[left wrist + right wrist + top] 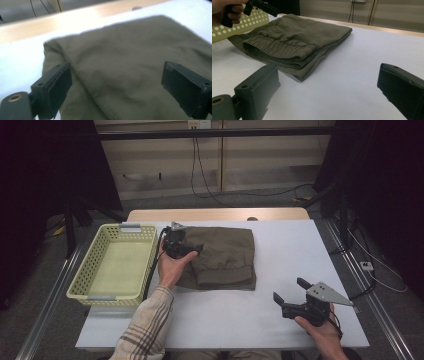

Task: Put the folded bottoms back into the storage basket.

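- Folded olive trousers [220, 257] lie mid-table, just right of the yellow basket [95, 270], which holds nothing so far.
- My left gripper [179, 246] sits over the cloth's left edge, jaws spread; looks like no pinch yet, tho the view's blurry.
- My right gripper [291, 295] waits apart, near-right of table, jaws wide, nothing btwn.
- Left to do, I'd judge: grab, lift, drop into basket.

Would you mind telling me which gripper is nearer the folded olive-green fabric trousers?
Left. The left gripper hovers over the folded olive-green fabric trousers, jaws open; the right gripper waits apart, near the table's front right.
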`<state>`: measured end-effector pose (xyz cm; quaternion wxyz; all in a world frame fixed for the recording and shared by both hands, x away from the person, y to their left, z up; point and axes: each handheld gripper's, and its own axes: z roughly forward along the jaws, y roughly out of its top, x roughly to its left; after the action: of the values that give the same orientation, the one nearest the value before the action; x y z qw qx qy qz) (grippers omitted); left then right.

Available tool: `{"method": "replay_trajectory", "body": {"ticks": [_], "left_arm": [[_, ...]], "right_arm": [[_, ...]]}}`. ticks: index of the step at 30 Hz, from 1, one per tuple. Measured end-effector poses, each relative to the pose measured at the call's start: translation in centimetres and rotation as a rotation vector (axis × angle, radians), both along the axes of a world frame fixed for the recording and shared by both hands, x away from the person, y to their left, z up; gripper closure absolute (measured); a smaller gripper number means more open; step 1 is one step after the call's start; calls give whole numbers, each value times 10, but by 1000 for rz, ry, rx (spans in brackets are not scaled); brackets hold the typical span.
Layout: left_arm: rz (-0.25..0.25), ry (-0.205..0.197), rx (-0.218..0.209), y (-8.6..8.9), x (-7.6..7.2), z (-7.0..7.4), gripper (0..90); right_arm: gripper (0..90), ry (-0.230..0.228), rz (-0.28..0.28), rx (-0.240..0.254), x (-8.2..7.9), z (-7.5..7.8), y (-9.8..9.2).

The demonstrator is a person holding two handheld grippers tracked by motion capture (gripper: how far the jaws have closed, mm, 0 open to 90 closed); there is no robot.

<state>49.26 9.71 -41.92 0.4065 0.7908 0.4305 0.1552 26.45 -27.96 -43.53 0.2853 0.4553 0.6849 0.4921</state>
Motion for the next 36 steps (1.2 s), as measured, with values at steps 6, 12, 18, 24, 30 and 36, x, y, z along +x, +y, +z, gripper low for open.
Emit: {"method": "replay_trajectory", "body": {"ticks": [6,12,18,24,30,36], "left_arm": [[56,62,22,8,14,-17,128],[95,107,30,13,22,-27,88],[144,213,31,19,26,-36,110],[205,276,-18,19,28,-41,166],[171,292,-13,16,26,-38,363],[125,307,-14,11,23,-37,513]], "right_arm": [[38,3,-1,-1,0,0,0],[38,8,-1,-3,0,0,0],[38,9,0,-3,0,-1,0],[38,15,1,-5,1,-1,1],[38,21,1,-6,1,-2,1],[41,21,-1,-6,1,-2,1]]}}
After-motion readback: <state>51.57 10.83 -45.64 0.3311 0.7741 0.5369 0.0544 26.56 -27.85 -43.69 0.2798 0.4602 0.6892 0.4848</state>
